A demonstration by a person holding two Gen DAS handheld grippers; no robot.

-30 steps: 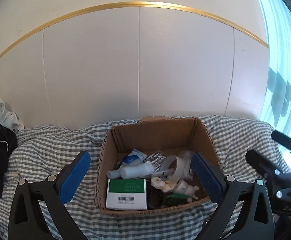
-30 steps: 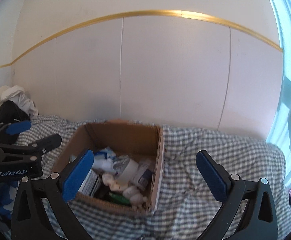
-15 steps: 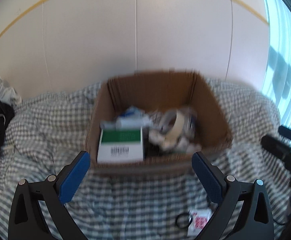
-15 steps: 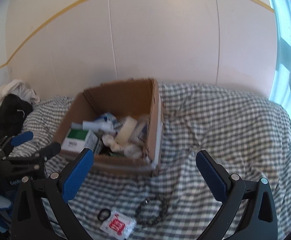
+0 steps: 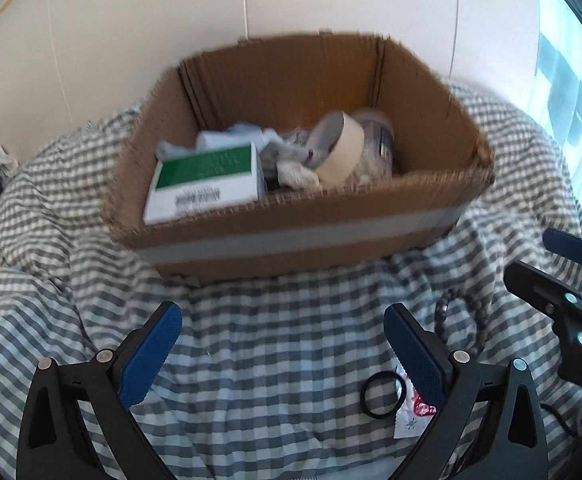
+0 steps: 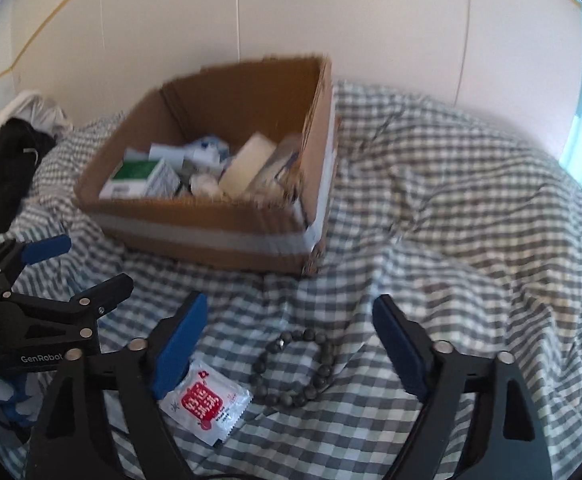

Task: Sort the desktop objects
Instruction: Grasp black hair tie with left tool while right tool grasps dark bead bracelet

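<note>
A dark bead bracelet lies on the checked cloth between the blue pads of my right gripper, whose jaws are closing without touching it. Beside it lies a white and red sachet. My left gripper stands open over bare cloth. A black ring and the sachet lie by its right finger; the bracelet shows beyond. The cardboard box holds a green and white carton, a tape roll and other small items.
A grey and white checked cloth covers the whole rumpled surface. White wall panels rise behind the box. Dark and white clothes are piled at the far left. A bright window lies to the right.
Both grippers have sunk and tilted downward toward the cloth; the box now looms closer. The bracelet, sachet and ring have come into view. The right gripper's jaws have narrowed.
</note>
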